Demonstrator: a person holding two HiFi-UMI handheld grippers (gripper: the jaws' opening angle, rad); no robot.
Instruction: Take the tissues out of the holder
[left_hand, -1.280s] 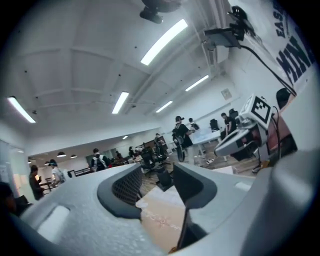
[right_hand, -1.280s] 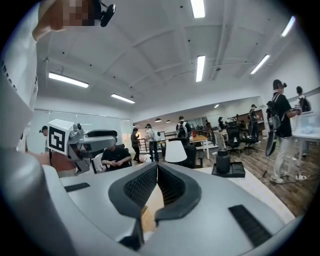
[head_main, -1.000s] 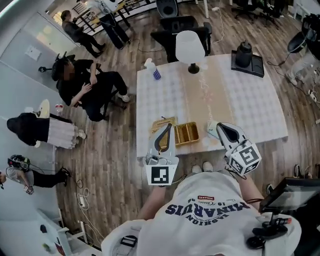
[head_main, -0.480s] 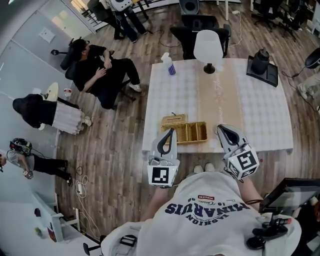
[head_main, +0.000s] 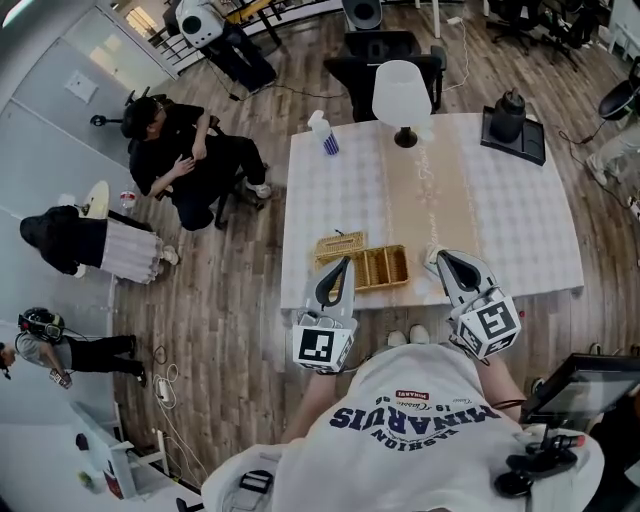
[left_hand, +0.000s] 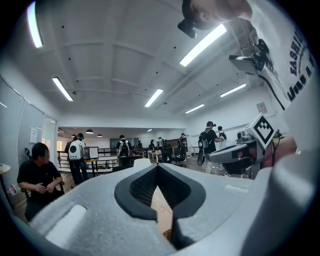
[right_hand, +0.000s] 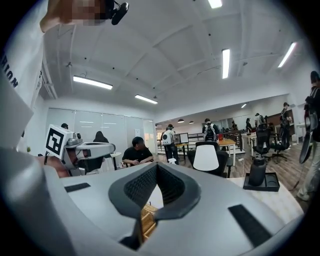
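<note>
A wicker holder (head_main: 381, 268) sits near the front edge of the white table (head_main: 520, 220), with a flat wicker lid (head_main: 340, 246) just behind its left end. A small pale packet (head_main: 429, 257), perhaps tissues, lies right of the holder. My left gripper (head_main: 342, 263) hovers over the holder's left end, jaws shut and empty. My right gripper (head_main: 442, 257) is beside the pale packet, also shut with nothing in it. In the left gripper view the left gripper (left_hand: 158, 165) points level across the room. The right gripper (right_hand: 156, 165) shows a slice of the holder (right_hand: 146, 220) below its closed tips.
A white lamp (head_main: 401, 94) stands at the table's far edge on a beige runner (head_main: 430, 190). A spray bottle (head_main: 321, 133) is at the far left corner, a black jug on a tray (head_main: 511, 124) at the far right. Office chairs and seated people (head_main: 180, 150) are beyond and left.
The head view has swung, so the table sits slightly differently in the picture. Both grippers stay shut in the same place over the table's front edge.
</note>
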